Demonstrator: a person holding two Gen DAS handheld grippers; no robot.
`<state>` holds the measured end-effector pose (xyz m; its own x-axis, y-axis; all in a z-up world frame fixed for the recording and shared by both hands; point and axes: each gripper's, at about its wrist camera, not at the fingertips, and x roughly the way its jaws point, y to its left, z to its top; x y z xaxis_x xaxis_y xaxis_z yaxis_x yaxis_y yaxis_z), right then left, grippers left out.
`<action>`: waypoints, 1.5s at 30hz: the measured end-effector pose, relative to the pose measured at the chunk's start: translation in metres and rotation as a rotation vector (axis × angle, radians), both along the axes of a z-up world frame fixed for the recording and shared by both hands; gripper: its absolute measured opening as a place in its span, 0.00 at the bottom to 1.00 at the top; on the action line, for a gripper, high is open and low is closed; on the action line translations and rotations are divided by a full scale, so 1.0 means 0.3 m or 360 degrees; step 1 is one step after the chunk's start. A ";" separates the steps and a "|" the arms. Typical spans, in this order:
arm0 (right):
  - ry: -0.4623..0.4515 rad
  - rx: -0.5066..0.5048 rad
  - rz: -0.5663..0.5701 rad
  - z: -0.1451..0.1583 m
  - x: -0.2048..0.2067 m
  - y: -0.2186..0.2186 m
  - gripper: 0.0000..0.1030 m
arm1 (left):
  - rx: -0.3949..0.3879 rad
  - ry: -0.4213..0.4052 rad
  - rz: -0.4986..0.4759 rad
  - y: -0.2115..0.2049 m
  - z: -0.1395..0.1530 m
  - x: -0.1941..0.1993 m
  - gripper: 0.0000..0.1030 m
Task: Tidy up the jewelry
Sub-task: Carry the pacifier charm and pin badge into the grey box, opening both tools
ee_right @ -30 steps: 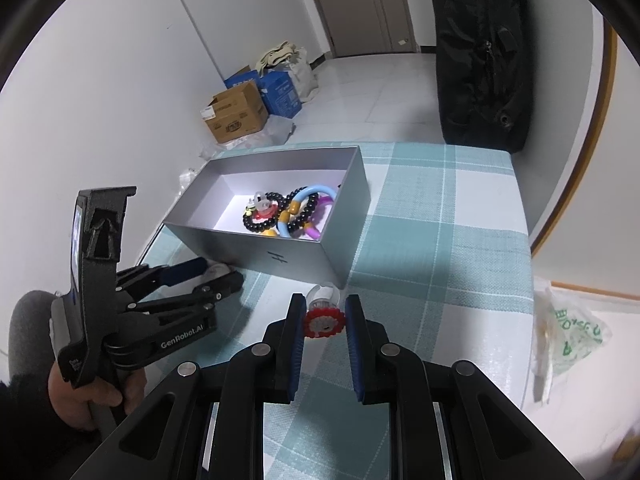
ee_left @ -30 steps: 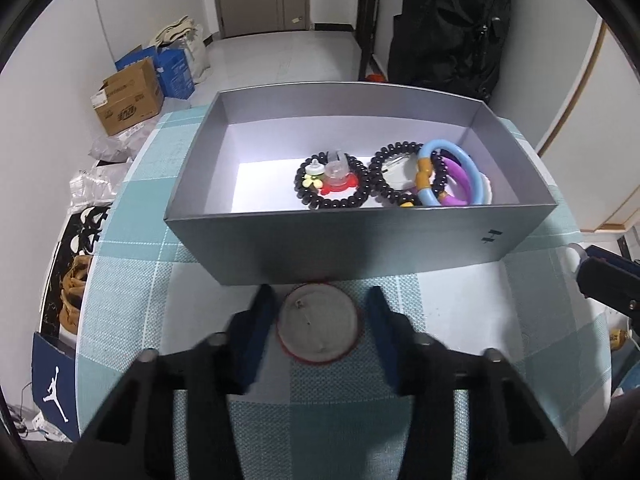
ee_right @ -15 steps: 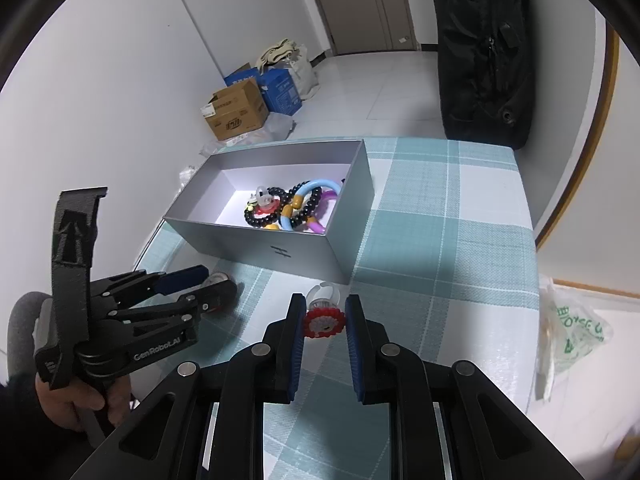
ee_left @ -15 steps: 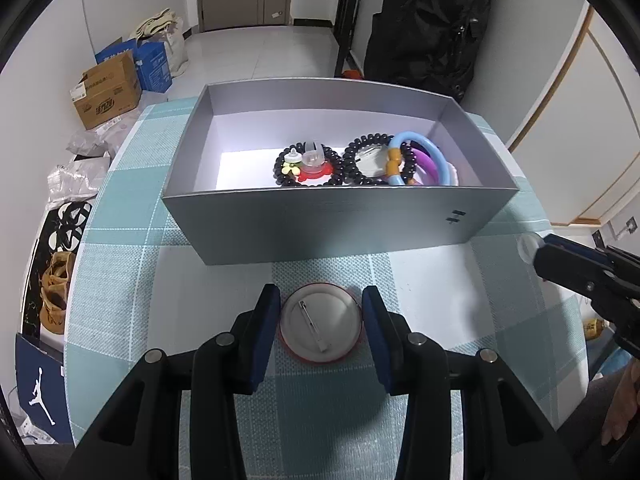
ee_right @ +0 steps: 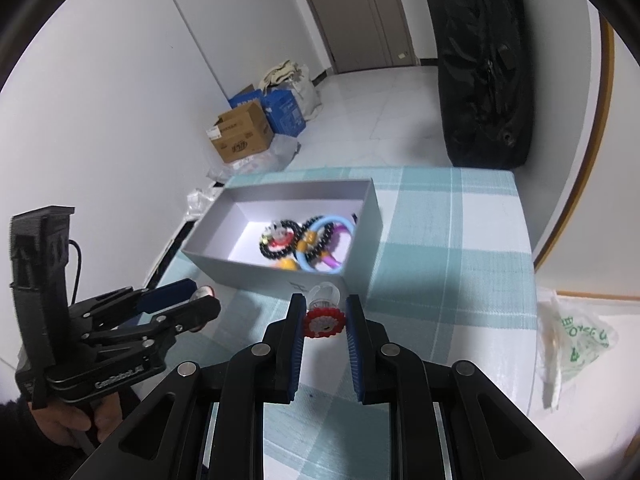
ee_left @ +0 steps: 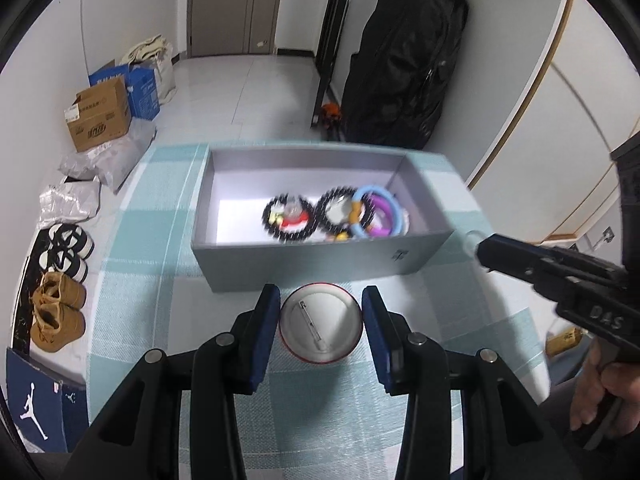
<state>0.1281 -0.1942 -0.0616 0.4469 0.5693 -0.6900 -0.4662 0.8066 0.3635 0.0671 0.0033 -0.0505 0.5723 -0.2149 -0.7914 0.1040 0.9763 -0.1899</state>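
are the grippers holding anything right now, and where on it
Left gripper grips the round pin badge by its opposite rim edges, pin side up. Right gripper pinches the red toy ring by the sides of its scalloped red top.

Grey box (ee_left: pixel 304 268) (teal-checked tablecloth (ee_left: pixel 140 288)), red-rimmed badge (ee_left: pixel 321 327).

- The left gripper (ee_left: pixel 320 322) now sits higher above the checked tablecloth (ee_left: pixel 152 292) than a second ago; the grey box (ee_left: pixel 320 258) appears farther off and smaller in its view.
- The round pin badge (ee_left: pixel 321 326), previously on the cloth against the box's near wall, is lifted between the pads.
- The right gripper (ee_right: pixel 325 322), holding the red flower ring (ee_right: pixel 323 322), has closed in on the box's near right corner.
- The right gripper reaches further into the left wrist view.
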 end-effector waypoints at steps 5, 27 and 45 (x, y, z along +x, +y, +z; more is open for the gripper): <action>-0.0029 0.0031 0.0009 0.028 0.013 0.017 0.18 | -0.0065 -0.0046 -0.0010 0.005 0.037 0.015 0.35; -0.0020 0.0173 0.0133 0.059 0.153 0.137 0.18 | -0.0249 -0.0013 0.0054 0.072 0.061 0.182 0.35; 0.0065 0.0240 0.0140 0.028 0.279 0.171 0.18 | -0.0299 0.0109 0.0084 0.086 -0.004 0.289 0.36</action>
<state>0.2117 -0.1429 -0.0531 0.3643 0.7034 -0.6103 -0.5148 0.6982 0.4975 0.1537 0.0289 -0.0517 0.5330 -0.3334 -0.7776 0.0344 0.9269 -0.3739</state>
